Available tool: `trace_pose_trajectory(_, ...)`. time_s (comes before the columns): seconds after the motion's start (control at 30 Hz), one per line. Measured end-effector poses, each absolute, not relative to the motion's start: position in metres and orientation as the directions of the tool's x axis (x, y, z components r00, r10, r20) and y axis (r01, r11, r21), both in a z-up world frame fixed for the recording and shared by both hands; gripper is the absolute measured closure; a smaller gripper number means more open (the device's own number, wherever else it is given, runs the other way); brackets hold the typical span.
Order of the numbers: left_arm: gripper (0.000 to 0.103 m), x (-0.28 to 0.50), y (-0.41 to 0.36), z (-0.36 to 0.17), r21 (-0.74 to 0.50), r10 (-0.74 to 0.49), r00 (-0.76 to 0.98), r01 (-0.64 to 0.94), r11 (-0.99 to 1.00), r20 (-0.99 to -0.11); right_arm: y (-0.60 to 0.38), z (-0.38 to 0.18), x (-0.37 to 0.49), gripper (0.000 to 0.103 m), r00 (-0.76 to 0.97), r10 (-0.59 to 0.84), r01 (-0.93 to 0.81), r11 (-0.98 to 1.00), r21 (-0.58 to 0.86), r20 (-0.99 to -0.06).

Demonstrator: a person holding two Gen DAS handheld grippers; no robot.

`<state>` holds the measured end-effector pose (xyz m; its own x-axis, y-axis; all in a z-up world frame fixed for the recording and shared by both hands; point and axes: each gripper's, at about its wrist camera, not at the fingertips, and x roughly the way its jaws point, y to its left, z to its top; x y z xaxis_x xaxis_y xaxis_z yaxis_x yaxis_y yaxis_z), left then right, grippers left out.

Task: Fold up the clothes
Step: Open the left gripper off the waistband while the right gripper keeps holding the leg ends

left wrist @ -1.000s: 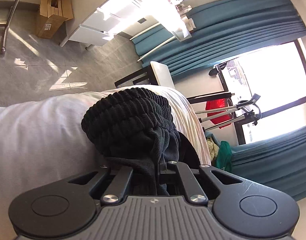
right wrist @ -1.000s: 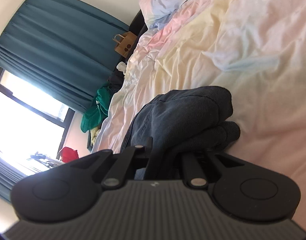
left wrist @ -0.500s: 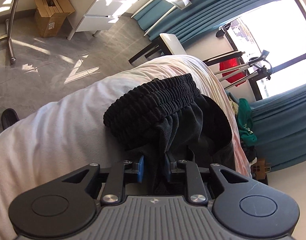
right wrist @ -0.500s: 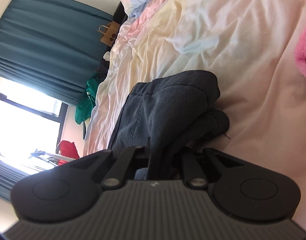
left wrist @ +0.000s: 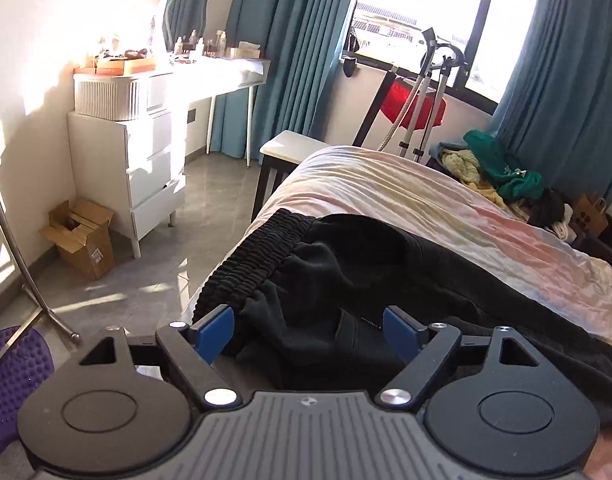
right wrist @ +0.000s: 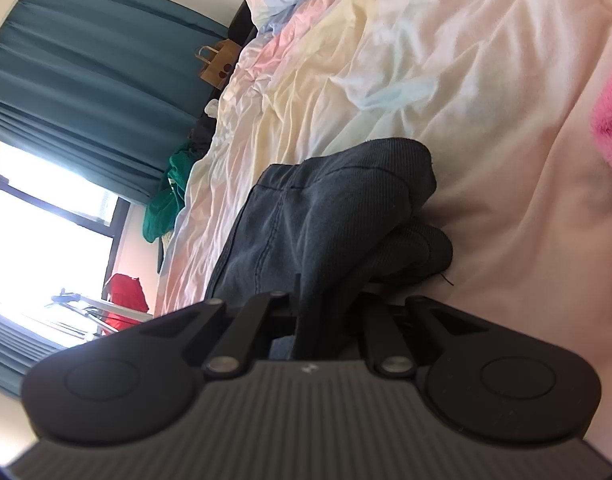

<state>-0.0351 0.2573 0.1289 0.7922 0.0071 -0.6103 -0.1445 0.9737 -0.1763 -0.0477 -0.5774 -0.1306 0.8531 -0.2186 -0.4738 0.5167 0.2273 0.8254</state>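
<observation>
Black sweatpants (left wrist: 346, 272) lie on the pastel bedsheet (left wrist: 426, 200), with their ribbed waistband (left wrist: 250, 268) at the bed's left edge. My left gripper (left wrist: 308, 330) is open just above the cloth behind the waistband, its blue pads (left wrist: 212, 330) spread wide and holding nothing. In the right wrist view the same pants look dark grey (right wrist: 330, 208), with a ribbed cuff end (right wrist: 422, 248) resting on the sheet. My right gripper (right wrist: 326, 320) is shut on a fold of the pants. Its fingertips are hidden by the cloth.
A white drawer unit (left wrist: 146, 168) and a cardboard box (left wrist: 82, 236) stand on the floor at left. A clothes pile (left wrist: 498, 172) lies beyond the bed by the teal curtains (left wrist: 566, 100). A pink fluffy item (right wrist: 610, 136) sits at the right on the sheet (right wrist: 486, 80).
My left gripper has opened and let go of the waistband, which now lies flat on the bed, and its view has swung upright. My right gripper stays shut on the pants.
</observation>
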Motion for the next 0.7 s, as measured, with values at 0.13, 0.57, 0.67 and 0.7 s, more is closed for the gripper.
trace_pose_trajectory(0.13, 0.018, -0.015, 0.211, 0.129, -0.157, -0.025, 0.804, -0.086, 0.984, -0.594, -0.578, -0.131, -0.049, 0.094, 0.855, -0.220, 0.514, 0.226, 0.828, -0.470)
trace_pose_trajectory(0.57, 0.018, 0.045, 0.098, 0.042, -0.109, -0.098, 0.781, 0.039, 0.993, -0.616, -0.578, -0.133, -0.050, 0.094, 0.858, -0.219, 0.509, 0.239, 0.827, -0.465)
trace_pose_trajectory(0.67, 0.018, 0.054, 0.090, 0.022, -0.093, -0.087, 0.773, 0.037, 0.995, -0.628, -0.578, -0.134, -0.049, 0.094, 0.862, -0.215, 0.502, 0.238, 0.832, -0.459)
trace_pose_trajectory(0.7, 0.018, 0.057, 0.089, 0.016, -0.094, -0.082, 0.771, 0.028, 0.995, -0.632, -0.579, -0.136, -0.049, 0.094, 0.865, -0.211, 0.497, 0.237, 0.835, -0.455)
